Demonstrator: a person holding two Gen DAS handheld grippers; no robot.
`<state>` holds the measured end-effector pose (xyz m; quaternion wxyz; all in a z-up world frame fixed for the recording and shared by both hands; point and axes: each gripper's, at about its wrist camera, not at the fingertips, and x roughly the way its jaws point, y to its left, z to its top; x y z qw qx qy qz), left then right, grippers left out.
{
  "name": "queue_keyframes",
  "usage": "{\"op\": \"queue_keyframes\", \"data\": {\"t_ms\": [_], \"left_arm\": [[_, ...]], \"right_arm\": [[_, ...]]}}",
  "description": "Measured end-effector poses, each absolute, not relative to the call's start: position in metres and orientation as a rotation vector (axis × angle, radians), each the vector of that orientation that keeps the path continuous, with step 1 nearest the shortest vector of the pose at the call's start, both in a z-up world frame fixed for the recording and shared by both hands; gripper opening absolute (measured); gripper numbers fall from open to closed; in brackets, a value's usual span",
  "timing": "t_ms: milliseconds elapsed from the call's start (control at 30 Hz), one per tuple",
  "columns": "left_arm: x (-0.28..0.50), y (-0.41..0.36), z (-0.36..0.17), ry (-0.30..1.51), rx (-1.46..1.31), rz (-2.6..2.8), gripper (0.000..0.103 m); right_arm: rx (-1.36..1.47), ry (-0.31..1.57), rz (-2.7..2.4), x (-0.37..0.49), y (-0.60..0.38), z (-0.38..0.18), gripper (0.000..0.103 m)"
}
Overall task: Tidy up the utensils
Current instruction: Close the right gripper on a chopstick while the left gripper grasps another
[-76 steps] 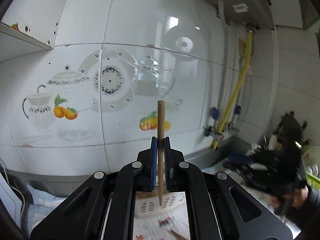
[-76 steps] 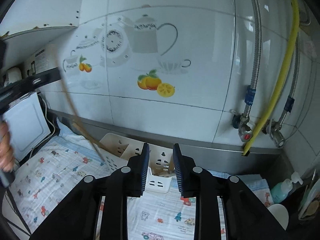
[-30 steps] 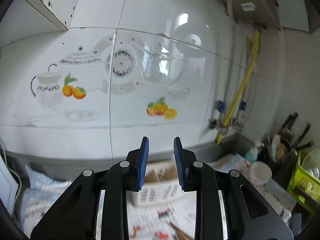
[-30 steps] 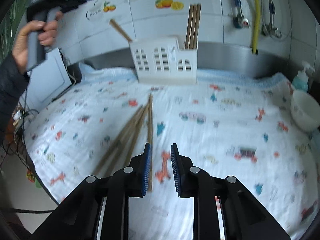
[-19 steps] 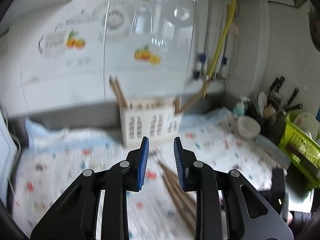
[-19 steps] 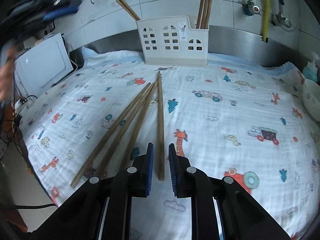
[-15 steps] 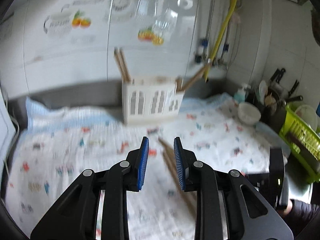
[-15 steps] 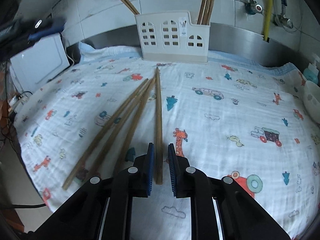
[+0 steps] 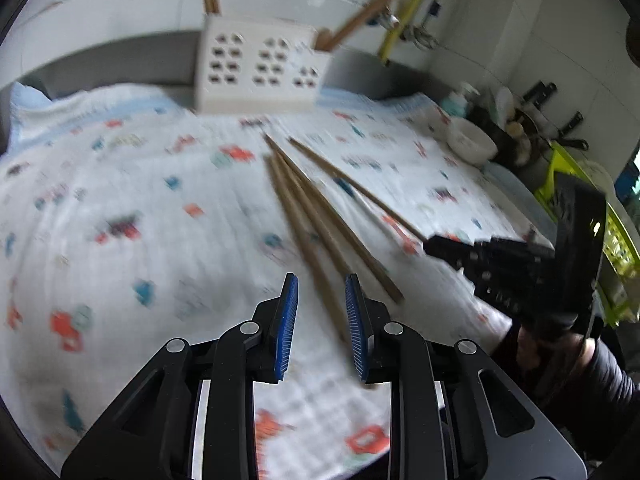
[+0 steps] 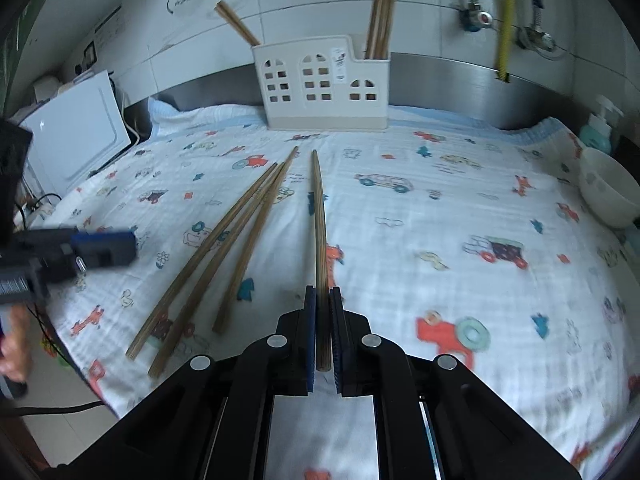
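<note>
My right tool [image 10: 323,328] has just been closing, and its blue pads now pinch the near end of a single chopstick [image 10: 319,220]; the stick runs straight away from me across the patterned cloth [image 10: 440,216] that covers the tabletop, its far tip pointing toward the white utensil holder [image 10: 324,88]. Just to the left of it lie three loose chopsticks [image 10: 224,248], fanned out, their far ends close together and their near ends spread apart toward the cloth's edge. The holder stands at the back of the cloth against the steel backsplash; a bundle of chopsticks [image 10: 382,16] stands upright in its right-hand compartment, and another pair [image 10: 236,26] leans out to the left from its left-hand end. A white bowl [image 10: 608,188] sits at the right edge of the cloth. My left tool [image 9: 320,320] hangs above the near ends of the loose chopsticks [image 9: 320,220], its jaws apart and nothing gripped; one stick's end shows through the gap between the pads, though this view is blurred and I cannot tell whether the pads touch it. From that side, my right tool [image 9: 448,246] appears on the right, its tip at the end of the fourth stick [image 9: 360,192].
</note>
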<state>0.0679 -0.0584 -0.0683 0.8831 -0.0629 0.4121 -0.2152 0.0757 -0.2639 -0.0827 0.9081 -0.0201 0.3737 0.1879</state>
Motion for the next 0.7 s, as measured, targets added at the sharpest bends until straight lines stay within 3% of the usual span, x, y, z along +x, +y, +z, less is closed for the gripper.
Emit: {"op": "queue_keyframes", "data": {"t_ms": [700], "left_arm": [[0.064,-0.097,-0.097,0.886,-0.092,-0.289,0.016]], "right_arm": [[0.003,0.714,0.37,0.044,-0.279,-0.064,0.007]]}}
